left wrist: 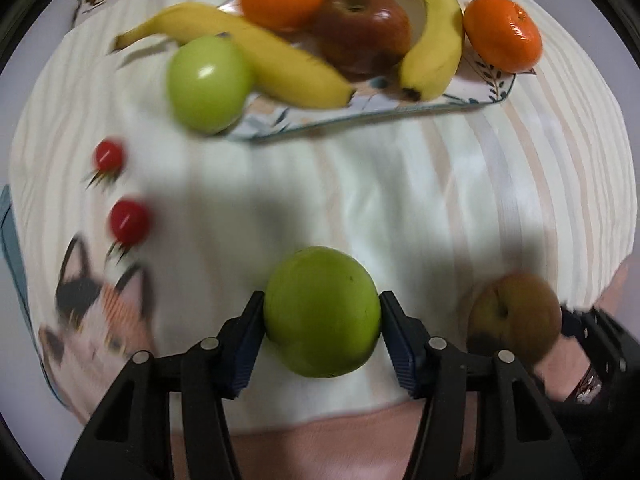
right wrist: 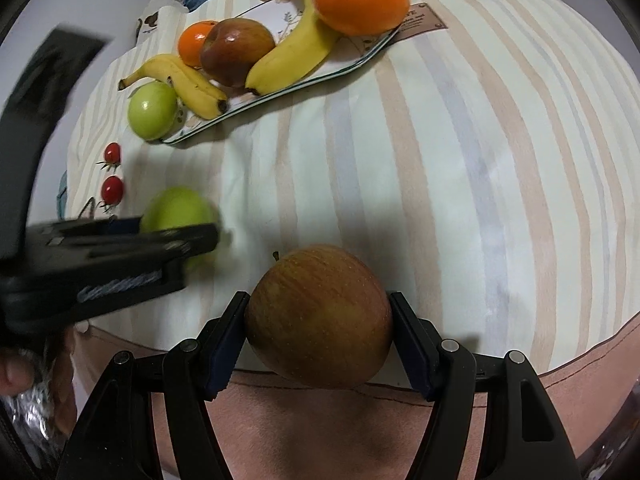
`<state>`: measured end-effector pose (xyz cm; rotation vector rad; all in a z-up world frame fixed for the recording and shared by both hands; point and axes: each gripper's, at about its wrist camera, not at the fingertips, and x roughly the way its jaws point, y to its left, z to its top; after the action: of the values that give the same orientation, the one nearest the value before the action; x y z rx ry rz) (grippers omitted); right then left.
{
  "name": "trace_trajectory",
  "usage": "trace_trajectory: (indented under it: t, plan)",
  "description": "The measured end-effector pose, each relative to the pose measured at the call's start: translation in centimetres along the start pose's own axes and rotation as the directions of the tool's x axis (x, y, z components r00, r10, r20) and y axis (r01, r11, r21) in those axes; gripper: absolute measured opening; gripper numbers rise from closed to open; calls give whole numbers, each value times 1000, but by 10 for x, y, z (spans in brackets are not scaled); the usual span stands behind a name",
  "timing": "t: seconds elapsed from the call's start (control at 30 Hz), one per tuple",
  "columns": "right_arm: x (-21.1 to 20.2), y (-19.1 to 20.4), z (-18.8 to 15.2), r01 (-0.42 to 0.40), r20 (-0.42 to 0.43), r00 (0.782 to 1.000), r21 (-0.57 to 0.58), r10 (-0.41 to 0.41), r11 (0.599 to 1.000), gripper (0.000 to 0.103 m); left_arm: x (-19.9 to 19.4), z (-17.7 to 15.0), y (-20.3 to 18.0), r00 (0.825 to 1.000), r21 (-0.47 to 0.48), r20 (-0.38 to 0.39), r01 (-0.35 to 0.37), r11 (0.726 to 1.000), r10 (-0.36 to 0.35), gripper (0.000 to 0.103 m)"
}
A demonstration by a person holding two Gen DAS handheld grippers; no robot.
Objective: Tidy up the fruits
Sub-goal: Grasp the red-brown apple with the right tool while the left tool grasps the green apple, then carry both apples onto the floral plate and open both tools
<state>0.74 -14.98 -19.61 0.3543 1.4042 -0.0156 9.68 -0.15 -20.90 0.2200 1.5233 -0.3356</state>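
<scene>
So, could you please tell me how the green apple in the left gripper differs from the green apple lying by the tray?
The held green apple is clamped between the left gripper fingers, near the camera; the other green apple rests free against the patterned tray corner, touching a yellow banana. The held one looks matte, the other shows a bright highlight. Both are round, green and look similar in size.
</scene>
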Motion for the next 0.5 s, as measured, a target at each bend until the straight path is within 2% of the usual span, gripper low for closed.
trace_trajectory:
  t: [0.1,0.23,0.5]
  plan:
    - [2,8,-3,-19,-20,1000,-21,19,1000,71,-8,-24,10,1000,-19,-7,-19,1000,19,53]
    - [10,19,-12,-37,-65,997,-68,33,997,71,2,-45,25,999,-54,-40,-22,998,20,53]
    - [29,29,-18,0,-94,996,-118,-11,993,71,23,-48,32,999,-83,-51,-9,997,5,54]
